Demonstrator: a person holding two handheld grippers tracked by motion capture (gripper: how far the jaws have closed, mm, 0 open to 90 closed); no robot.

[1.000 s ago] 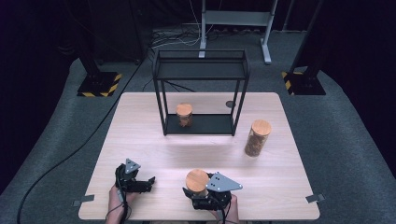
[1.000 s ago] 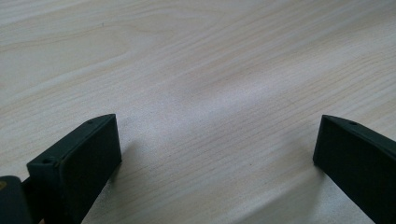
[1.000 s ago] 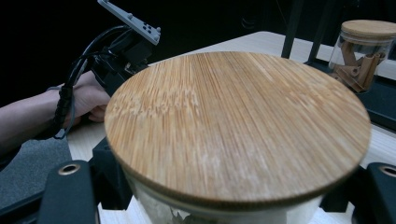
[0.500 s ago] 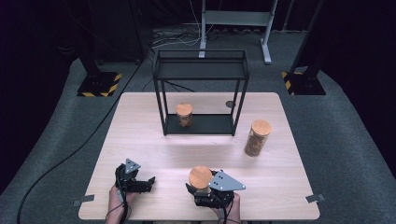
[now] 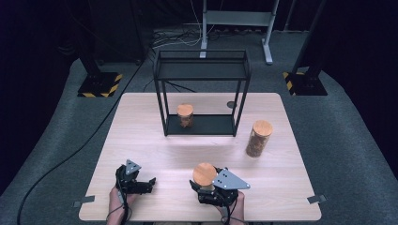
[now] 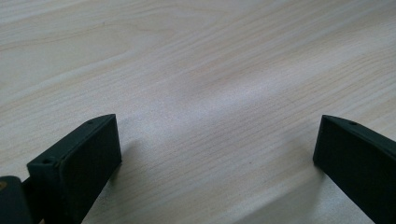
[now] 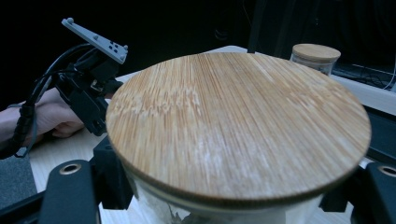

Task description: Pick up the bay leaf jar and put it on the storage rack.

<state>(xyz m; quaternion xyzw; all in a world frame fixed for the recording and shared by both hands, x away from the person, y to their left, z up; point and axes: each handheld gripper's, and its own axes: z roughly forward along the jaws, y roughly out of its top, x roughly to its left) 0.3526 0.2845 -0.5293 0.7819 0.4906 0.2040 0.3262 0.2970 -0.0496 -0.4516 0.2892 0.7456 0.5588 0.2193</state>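
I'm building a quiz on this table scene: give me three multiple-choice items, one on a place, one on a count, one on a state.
1. Where does the small jar stand?
A. on the bottom shelf of the black rack
B. on top of the rack
C. on the floor

2. How many jars with wooden lids are there?
A. one
B. three
C. five

3. How does the right gripper stand?
A. open over bare table
B. shut on the near jar
C. shut on a cable

Answers:
1 A: the high view shows the small jar inside the rack's frame, on its low shelf.
2 B: one jar in the rack, the tall jar on the table to the rack's right, and the near jar in the gripper.
3 B: in the right gripper view the jaws sit against the glass just under the lid; the left gripper is open.
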